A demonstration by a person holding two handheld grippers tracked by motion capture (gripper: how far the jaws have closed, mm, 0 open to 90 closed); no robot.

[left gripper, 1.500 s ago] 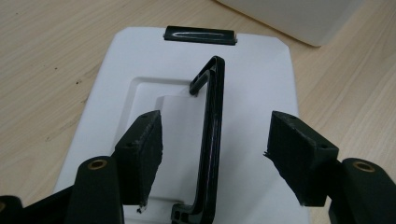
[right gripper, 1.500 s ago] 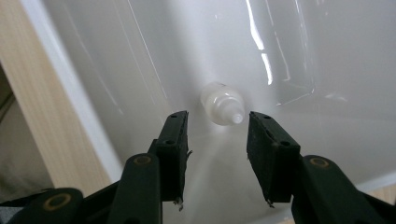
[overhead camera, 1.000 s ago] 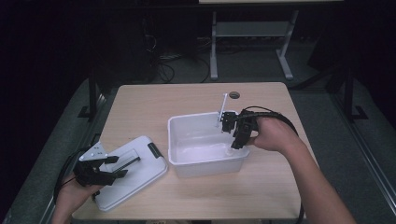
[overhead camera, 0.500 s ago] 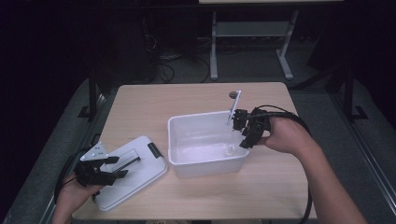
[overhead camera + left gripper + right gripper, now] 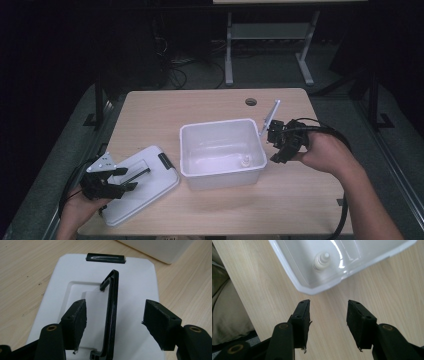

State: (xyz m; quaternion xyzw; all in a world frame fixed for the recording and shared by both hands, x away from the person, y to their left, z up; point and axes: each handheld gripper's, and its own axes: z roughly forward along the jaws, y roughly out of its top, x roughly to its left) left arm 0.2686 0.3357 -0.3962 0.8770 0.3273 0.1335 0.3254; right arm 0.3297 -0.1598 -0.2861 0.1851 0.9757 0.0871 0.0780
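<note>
a white lid (image 5: 140, 182) is lying at lower left of the high view. the left gripper (image 5: 113, 315) is hovering wide open, empty, straddling the lid's black handle (image 5: 111, 315), which runs lengthwise between the jaws.

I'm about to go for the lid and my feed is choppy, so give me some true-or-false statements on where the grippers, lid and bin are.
1. The left gripper has its jaws spread either side of the lid's raised black handle. True.
2. The white lid sits on the bin. False: it lies flat on the table, left of the white bin.
3. The right gripper grips the bin's rim. False: its jaws are open over bare table, just outside the bin's corner.
4. A small pale object lies inside the bin. True.
5. The black latch is at the lid's far end in the left gripper view. True.
</note>
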